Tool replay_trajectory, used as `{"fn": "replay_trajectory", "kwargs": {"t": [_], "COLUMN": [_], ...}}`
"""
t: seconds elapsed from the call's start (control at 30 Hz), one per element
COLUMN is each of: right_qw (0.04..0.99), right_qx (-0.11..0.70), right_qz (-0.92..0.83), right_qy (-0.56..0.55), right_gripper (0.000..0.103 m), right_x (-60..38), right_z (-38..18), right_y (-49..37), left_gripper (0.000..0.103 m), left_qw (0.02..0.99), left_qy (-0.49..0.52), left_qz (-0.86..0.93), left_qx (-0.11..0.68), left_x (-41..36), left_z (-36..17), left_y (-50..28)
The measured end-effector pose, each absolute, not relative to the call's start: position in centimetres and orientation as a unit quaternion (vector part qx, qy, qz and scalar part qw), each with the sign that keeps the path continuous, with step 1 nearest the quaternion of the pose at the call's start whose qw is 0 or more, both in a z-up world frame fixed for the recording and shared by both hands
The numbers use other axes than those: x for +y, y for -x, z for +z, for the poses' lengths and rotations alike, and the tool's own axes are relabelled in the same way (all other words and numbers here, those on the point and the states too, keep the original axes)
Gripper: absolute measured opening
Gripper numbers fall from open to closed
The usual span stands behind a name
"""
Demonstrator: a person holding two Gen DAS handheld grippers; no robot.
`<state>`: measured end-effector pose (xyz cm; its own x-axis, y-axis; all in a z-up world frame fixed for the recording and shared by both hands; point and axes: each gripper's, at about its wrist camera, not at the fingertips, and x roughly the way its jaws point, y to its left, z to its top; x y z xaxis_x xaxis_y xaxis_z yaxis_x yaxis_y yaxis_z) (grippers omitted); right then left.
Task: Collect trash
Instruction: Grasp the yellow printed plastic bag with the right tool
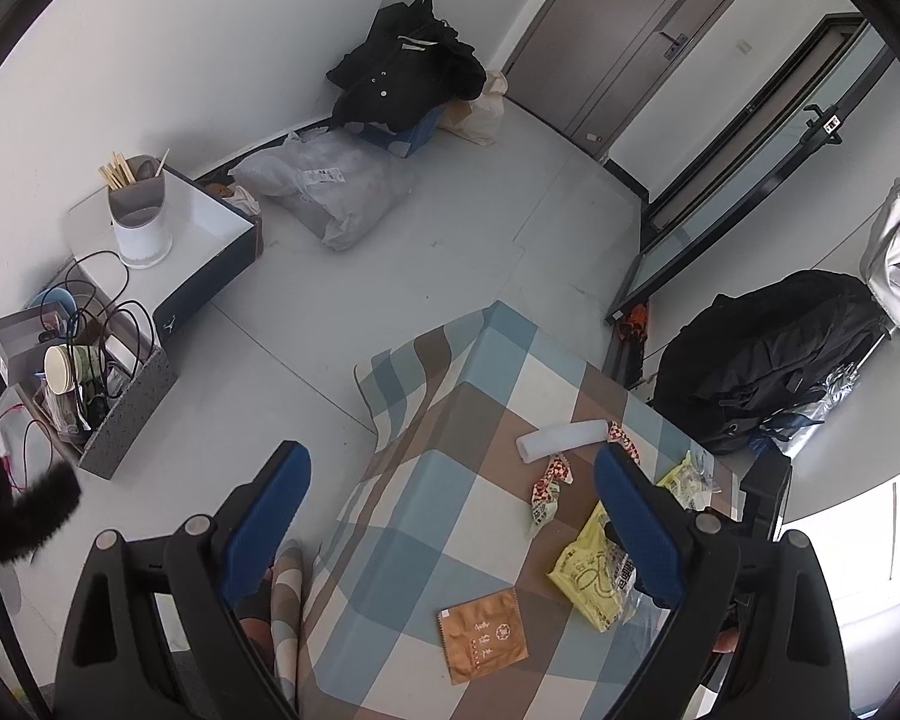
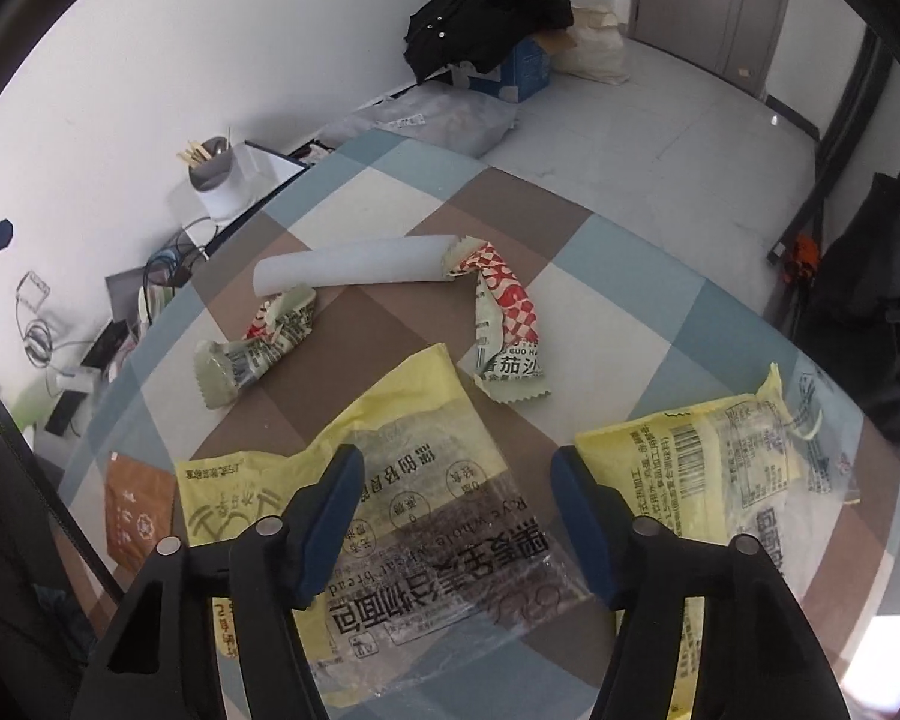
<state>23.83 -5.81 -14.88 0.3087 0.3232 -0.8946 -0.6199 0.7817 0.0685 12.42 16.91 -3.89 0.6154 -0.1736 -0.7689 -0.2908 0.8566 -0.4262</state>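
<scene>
Trash lies scattered on a table with a checked cloth (image 1: 426,516). A yellow bread wrapper (image 2: 426,480) lies flat directly under my right gripper (image 2: 455,456). Its blue fingers (image 2: 336,510) stand apart on either side of the wrapper, open and not pressing on it. A second yellow wrapper (image 2: 720,468) is to the right. Beyond lie a white paper roll (image 2: 354,267), a red-checked wrapper (image 2: 504,312), a crumpled greenish wrapper (image 2: 258,348) and an orange packet (image 2: 135,510). My left gripper (image 1: 450,453) hangs wide open above the table's left part, holding nothing. There the yellow wrapper (image 1: 588,576) and orange packet (image 1: 483,636) also show.
On the floor to the left stand a grey felt bin (image 1: 120,414) of cups and cables and a box with a utensil holder (image 1: 141,222). A plastic bag (image 1: 330,186) and black jacket (image 1: 408,72) sit by the wall. A black backpack (image 1: 774,354) is right of the table.
</scene>
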Motion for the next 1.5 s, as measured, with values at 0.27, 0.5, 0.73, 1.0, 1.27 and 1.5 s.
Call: {"fn": "replay_trajectory", "kwargs": {"t": [0.27, 0.5, 0.73, 1.0, 1.27, 1.5], "right_qw": [0.798, 0.803, 0.824, 0.845, 0.861, 0.865], "right_qx": [0.488, 0.498, 0.478, 0.451, 0.435, 0.435], "right_qz": [0.302, 0.294, 0.297, 0.287, 0.260, 0.245], "right_qy": [0.186, 0.142, 0.057, 0.016, -0.024, -0.054], "right_gripper": [0.015, 0.002, 0.002, 0.002, 0.002, 0.002], "right_x": [-5.9, -7.5, -10.5, -15.0, -20.6, -23.6], "right_z": [-15.0, -14.8, -11.8, -8.7, -8.0, -8.7], "right_y": [-21.5, -20.1, -17.8, -13.6, -10.4, -10.7], "left_gripper": [0.094, 0.094, 0.094, 0.094, 0.094, 0.094], "left_qw": [0.858, 0.856, 0.858, 0.868, 0.872, 0.841], "left_qy": [0.258, 0.242, 0.218, 0.176, 0.135, 0.001], "left_qz": [0.038, 0.042, 0.047, 0.012, -0.105, -0.230], "left_qx": [0.442, 0.456, 0.462, 0.464, 0.458, 0.489], "left_x": [16.5, 15.8, 14.9, 11.8, 5.6, -3.2], "left_z": [-4.1, -4.8, -5.1, -4.9, -3.2, -2.6], "left_y": [-12.7, -12.8, -12.7, -12.9, -14.9, -19.2]}}
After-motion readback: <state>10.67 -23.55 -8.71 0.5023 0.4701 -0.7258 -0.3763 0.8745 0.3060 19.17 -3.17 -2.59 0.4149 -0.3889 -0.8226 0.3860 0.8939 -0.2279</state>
